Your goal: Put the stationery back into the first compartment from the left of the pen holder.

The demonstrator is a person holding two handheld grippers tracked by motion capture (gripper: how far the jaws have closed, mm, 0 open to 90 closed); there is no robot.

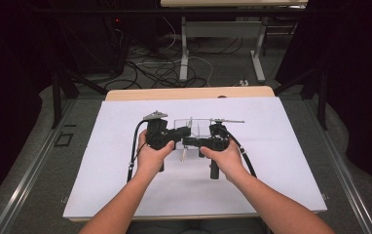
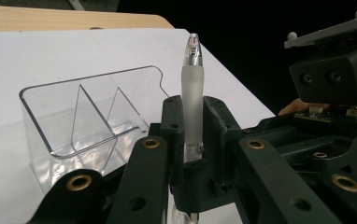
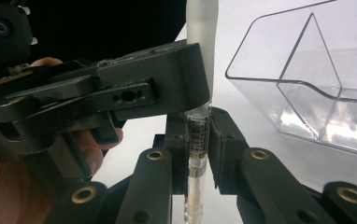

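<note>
**Pen clamped upright between both tools**

The pen (image 2: 192, 100) stands upright above the surface (image 1: 281, 161), just in front of the holder (image 2: 88, 121). The left tool (image 2: 193, 140) is closed on its frosted barrel; the right tool (image 3: 198, 140) grips it lower down, on the clear section with a printed label. In the right gripper view the left tool (image 3: 134, 93) crosses above, clamped on the barrel.

In the high view both tools, left (image 1: 176, 134) and right (image 1: 198, 142), meet in the middle of the white sheet, and the pen (image 1: 184, 153) shows as a thin pale stick below them. The pen's lower end is cut off in both gripper views. Hands cover much of the tool bodies.

The pen has a matte white barrel and a clear, silver-ringed tip. The holder is clear plastic with slanted dividers and rounded corners. The tools are black with brass bushings.
</note>
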